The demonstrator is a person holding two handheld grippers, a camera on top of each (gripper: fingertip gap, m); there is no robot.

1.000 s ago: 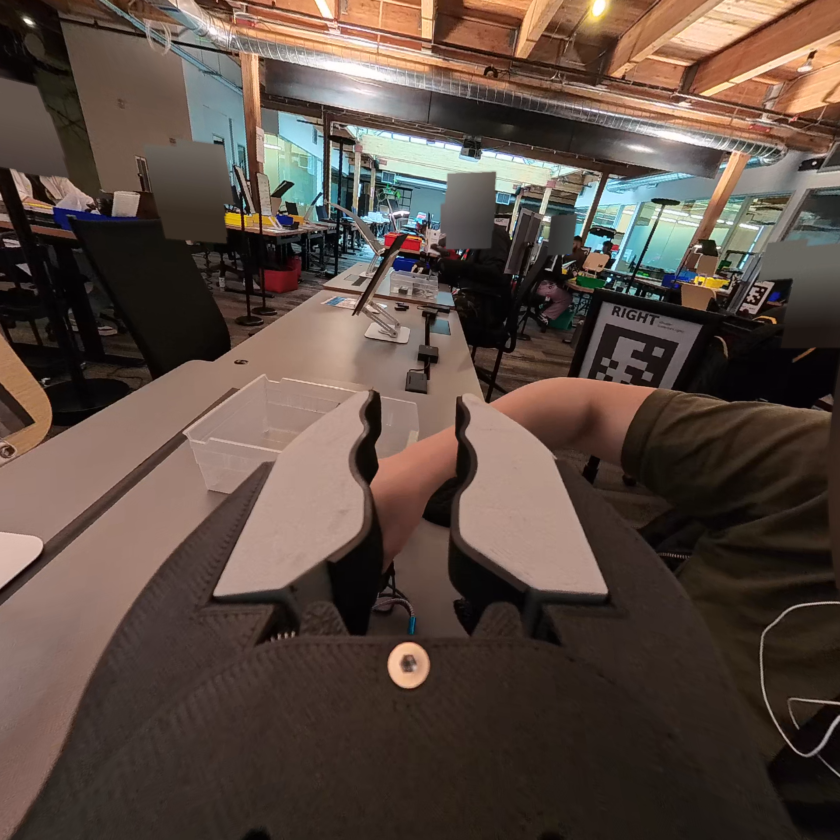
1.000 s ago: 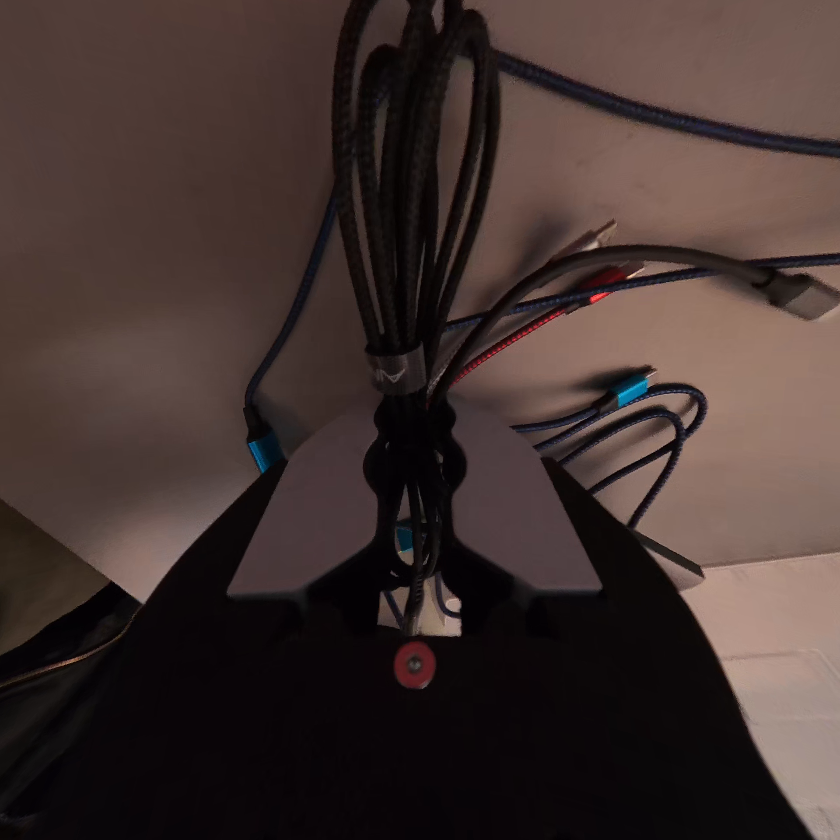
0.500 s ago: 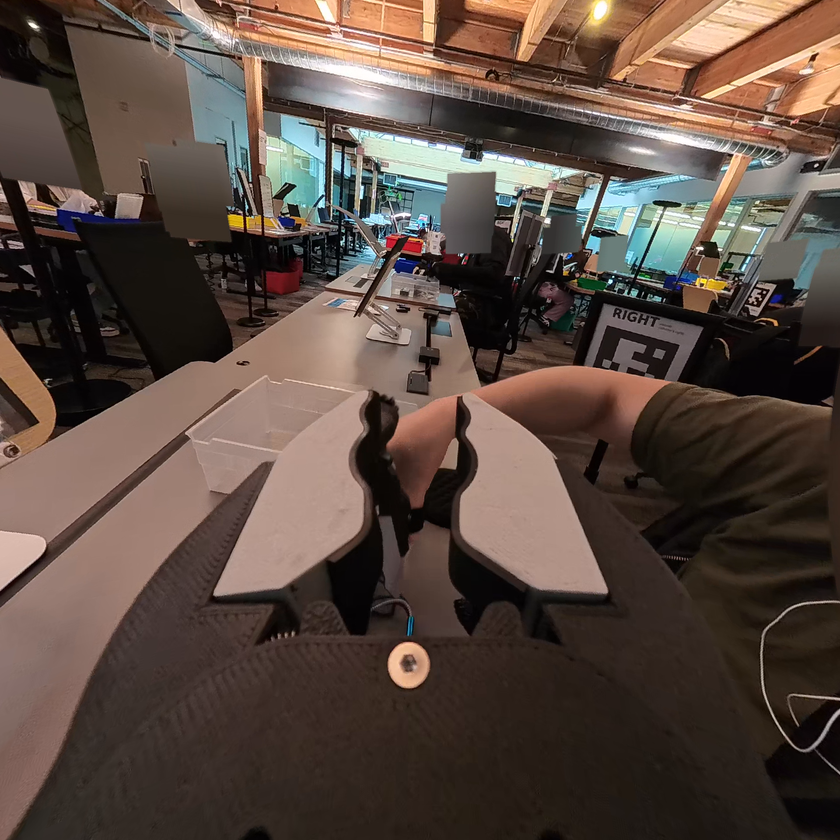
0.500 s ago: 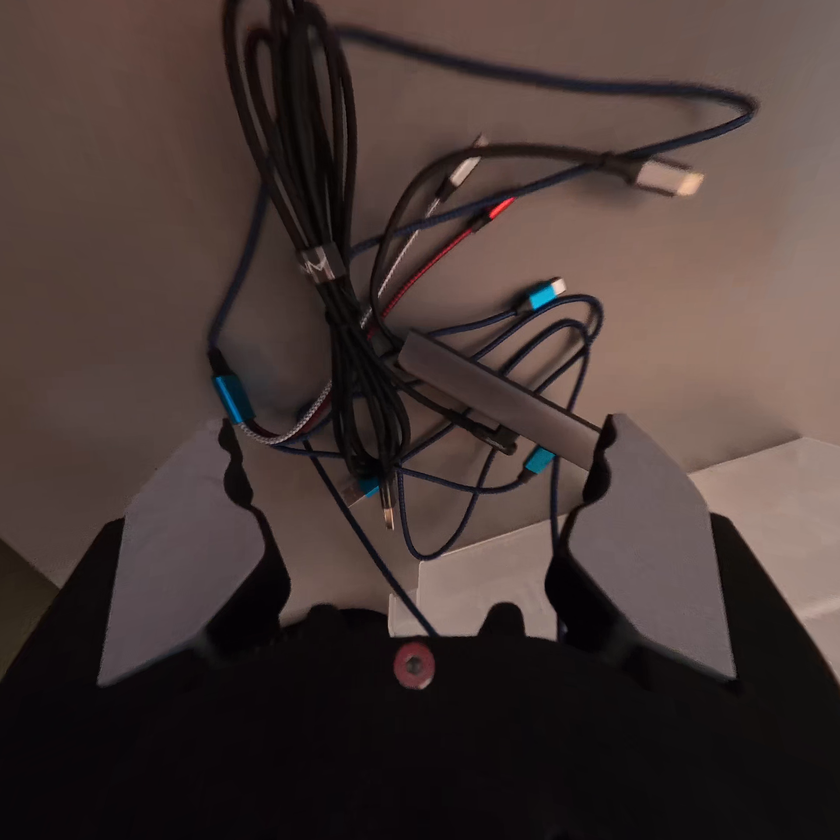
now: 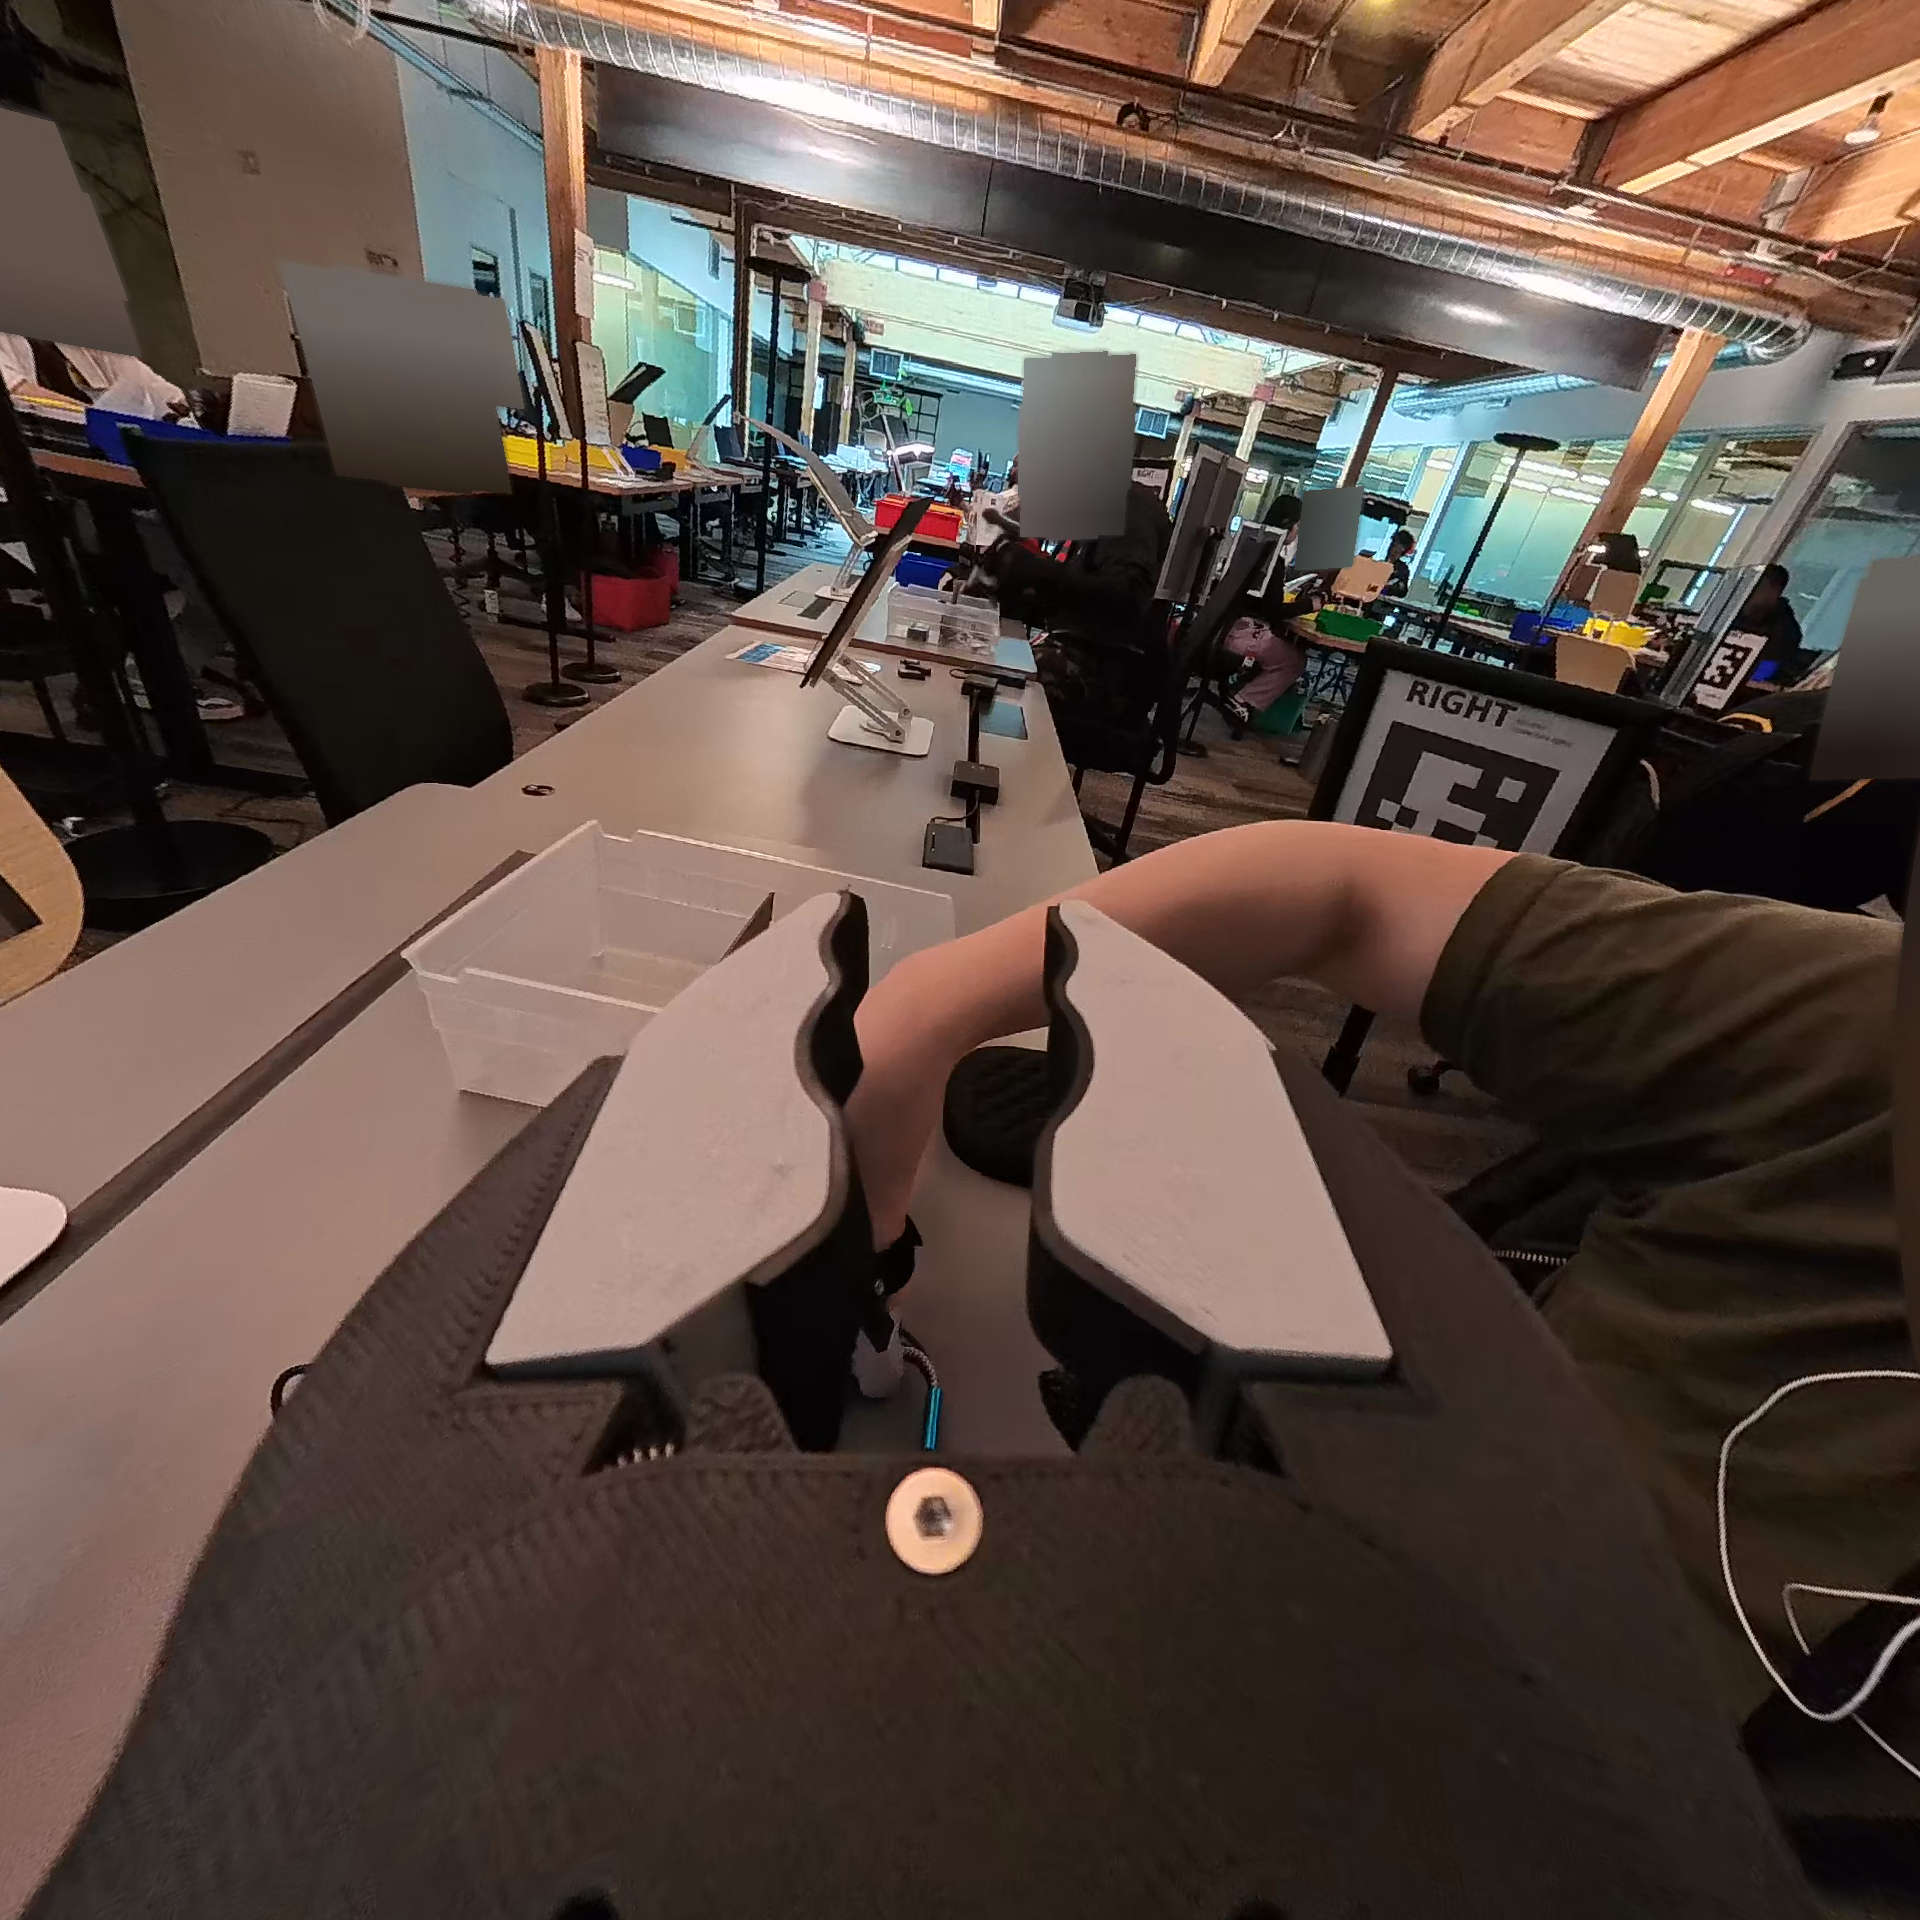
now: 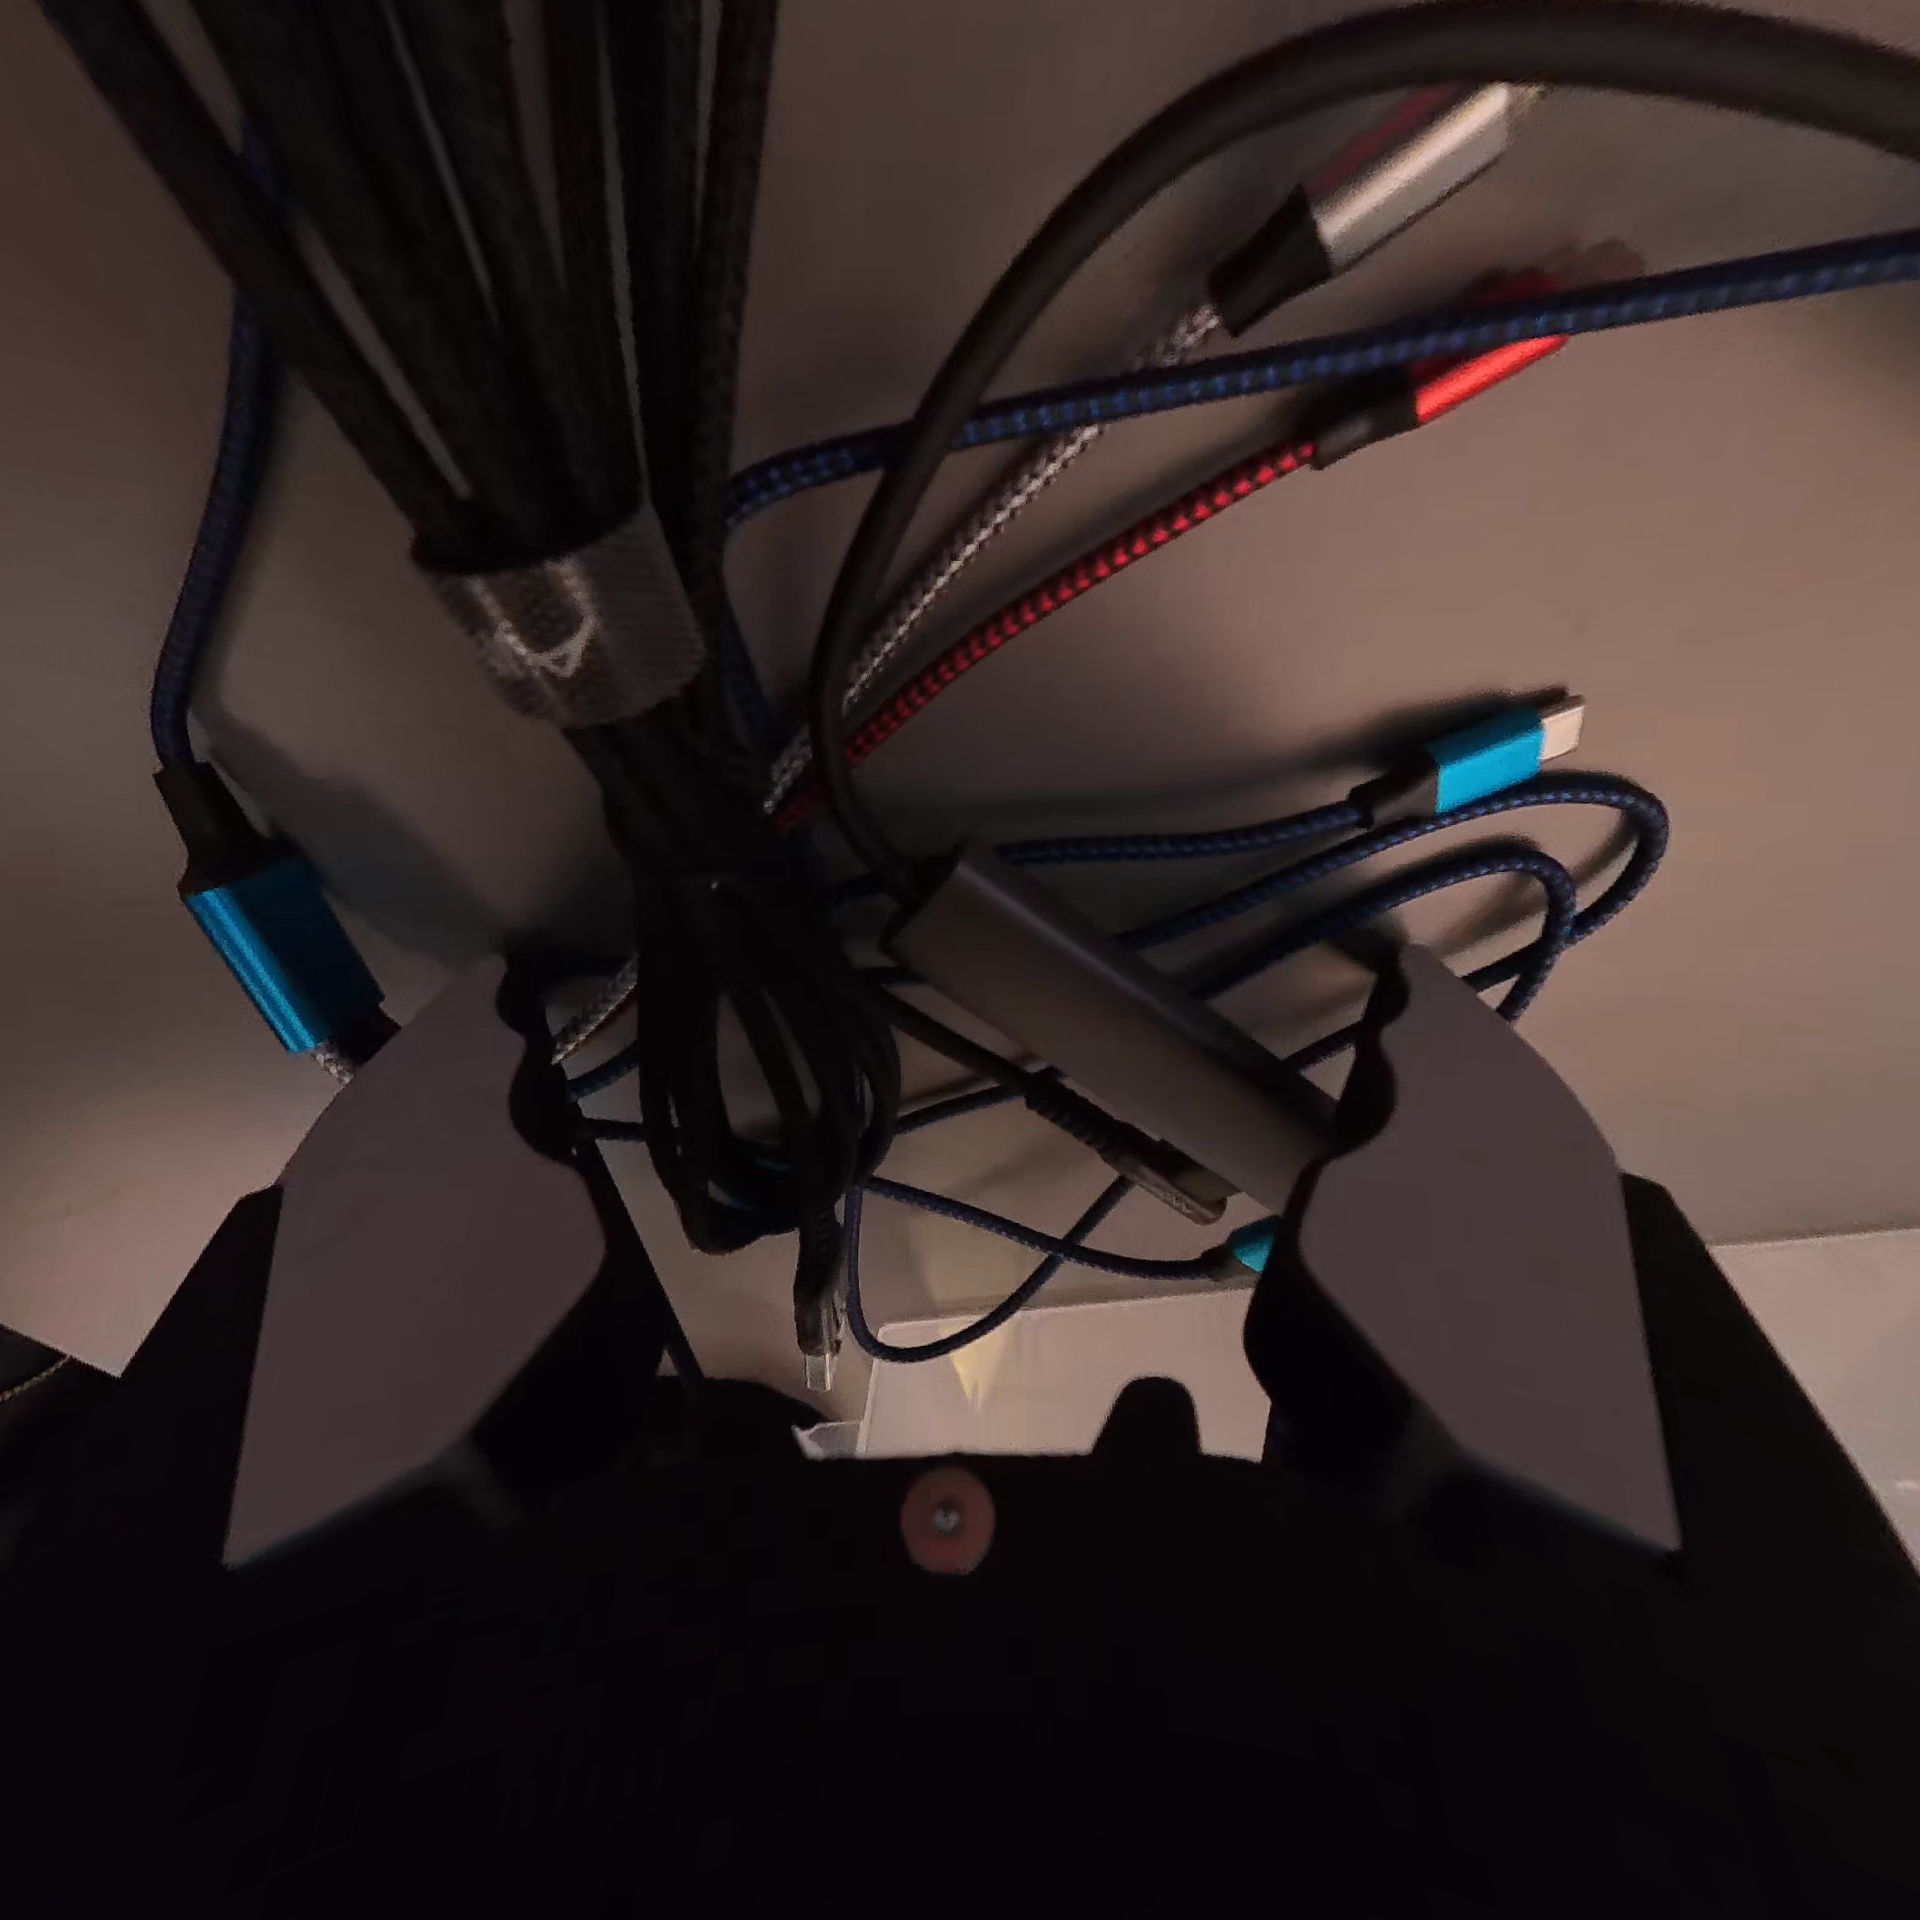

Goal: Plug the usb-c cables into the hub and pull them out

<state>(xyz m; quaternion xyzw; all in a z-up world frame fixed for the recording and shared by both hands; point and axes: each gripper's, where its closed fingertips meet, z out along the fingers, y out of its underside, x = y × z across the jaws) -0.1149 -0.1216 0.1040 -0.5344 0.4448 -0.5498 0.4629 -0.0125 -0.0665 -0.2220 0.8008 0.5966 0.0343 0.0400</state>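
In the right wrist view my right gripper (image 6: 951, 971) is wide open, straddling a tangle of cables on the grey table (image 6: 208, 364). The grey hub (image 6: 1101, 1029) lies slanted in the tangle, its near end against my right finger (image 6: 1455, 1195). A strapped bundle of black cable (image 6: 561, 634) lies to the left. Blue braided cables with bright blue plugs (image 6: 1486, 764) and a red braided cable (image 6: 1039, 613) spread around. In the left wrist view my left gripper (image 5: 951, 925) is open and empty above the table, and a blue plug (image 5: 928, 1423) shows below it.
A clear plastic bin (image 5: 540, 997) stands on the table ahead left of the left gripper. The person's forearm (image 5: 1195, 925) and green sleeve cross in front. A tablet stand and small black adapters sit farther along the table. A pale edge (image 6: 1455, 1309) shows at lower right.
The right gripper was shut on the black cable bundle, then opened wide and drew back; now it is close over the tangle again, still open. The left gripper has hardly moved.
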